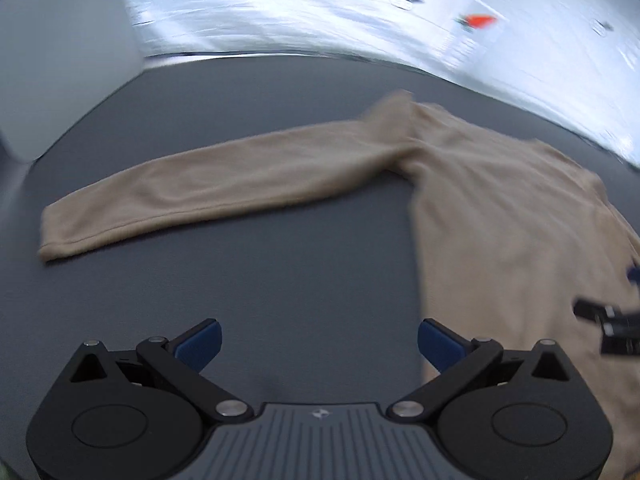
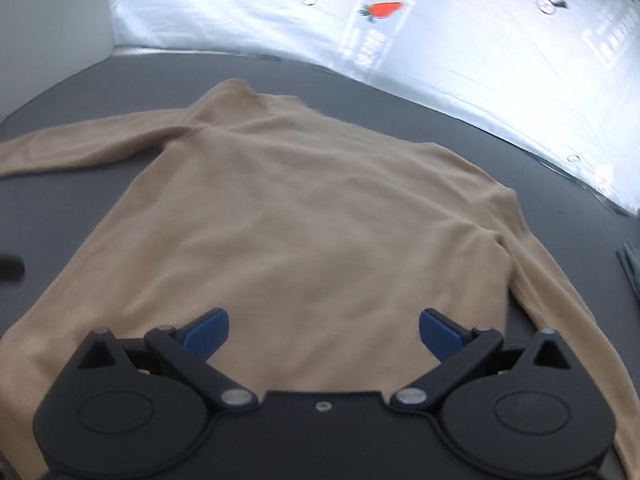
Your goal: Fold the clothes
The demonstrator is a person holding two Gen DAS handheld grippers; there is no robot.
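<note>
1. Table (image 2: 100, 80): dark grey surface carrying everything listed below; a shiny silver sheet (image 2: 460, 40) with printed carrot labels stands along its far edge.
2. Sweater (image 2: 300, 208): beige, long-sleeved, lying flat and spread out on the table, collar toward the far side. Left sleeve (image 1: 192, 192) stretched straight out to the side; right sleeve (image 2: 560, 304) lies down along the body's right edge. No fold is visible anywhere, so by my judgement the task stands at its start: both sleeves and the body remain to be folded.
3. Right gripper (image 2: 324, 332): above the hem end of the sweater body, jaws spread wide, nothing between them.
4. Left gripper (image 1: 318, 340): above bare table just beside the sweater's left edge, jaws spread wide, holding nothing.
5. Grey item (image 2: 630, 268): at the right margin, only partly in view; cannot be identified.
6. Containers: none in either view, hence no contents to record.
</note>
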